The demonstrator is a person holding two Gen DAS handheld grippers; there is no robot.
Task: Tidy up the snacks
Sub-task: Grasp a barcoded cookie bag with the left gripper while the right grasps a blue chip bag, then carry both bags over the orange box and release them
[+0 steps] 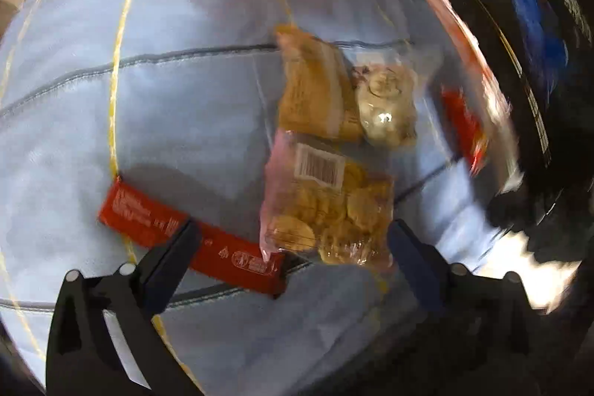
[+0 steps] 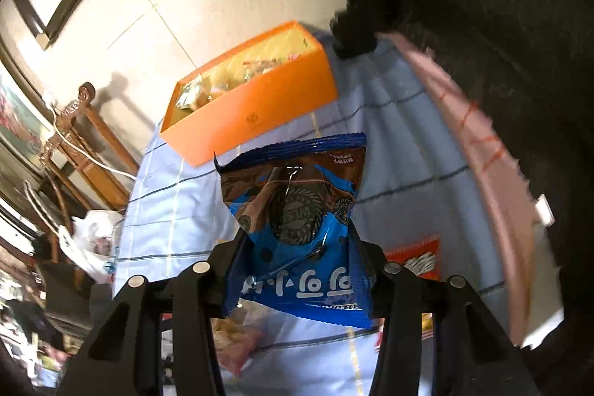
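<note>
The right gripper (image 2: 297, 258) clamps a blue foil cookie packet (image 2: 297, 229), lifted above the pale blue checked tablecloth (image 2: 401, 143), with the open orange rectangular box (image 2: 256, 110) of snacks beyond. The left gripper (image 1: 293, 244) gapes wide and empty over a clear bag of round biscuits (image 1: 330, 210), beside a flat red wrapper bar (image 1: 148, 210).
</note>
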